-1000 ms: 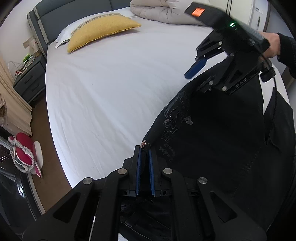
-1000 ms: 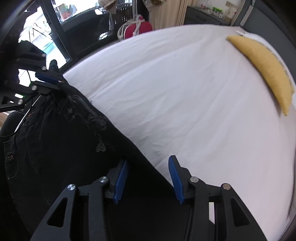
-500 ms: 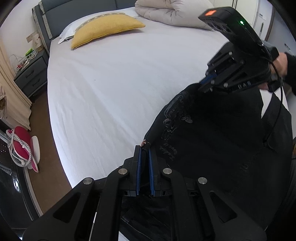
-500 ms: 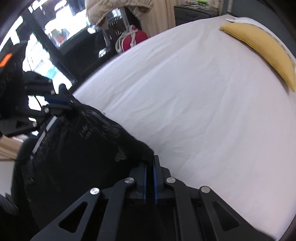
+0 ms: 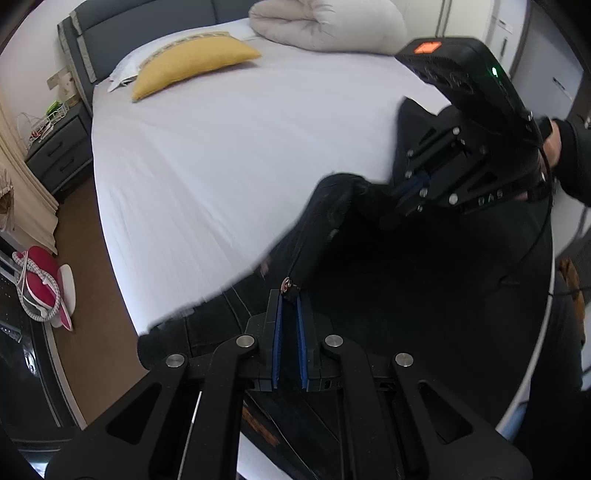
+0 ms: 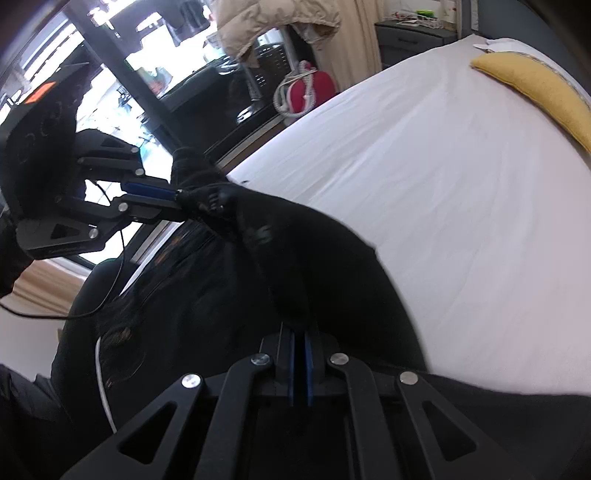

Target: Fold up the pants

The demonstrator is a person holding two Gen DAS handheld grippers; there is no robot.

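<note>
Tongs (image 5: 289,295) pinch pants (image 5: 424,295) — nightstand (image 5: 59,155) left view only.

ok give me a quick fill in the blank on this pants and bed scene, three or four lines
1. Both claws, the left claw and the right claw, are shut on the black ____.
2. The pillow near the headboard is ____ in colour.
3. The sheet on the bed is ____.
4. The rolled duvet lies at the ____ end of the bed.

Missing words: pants; yellow; white; head
</note>
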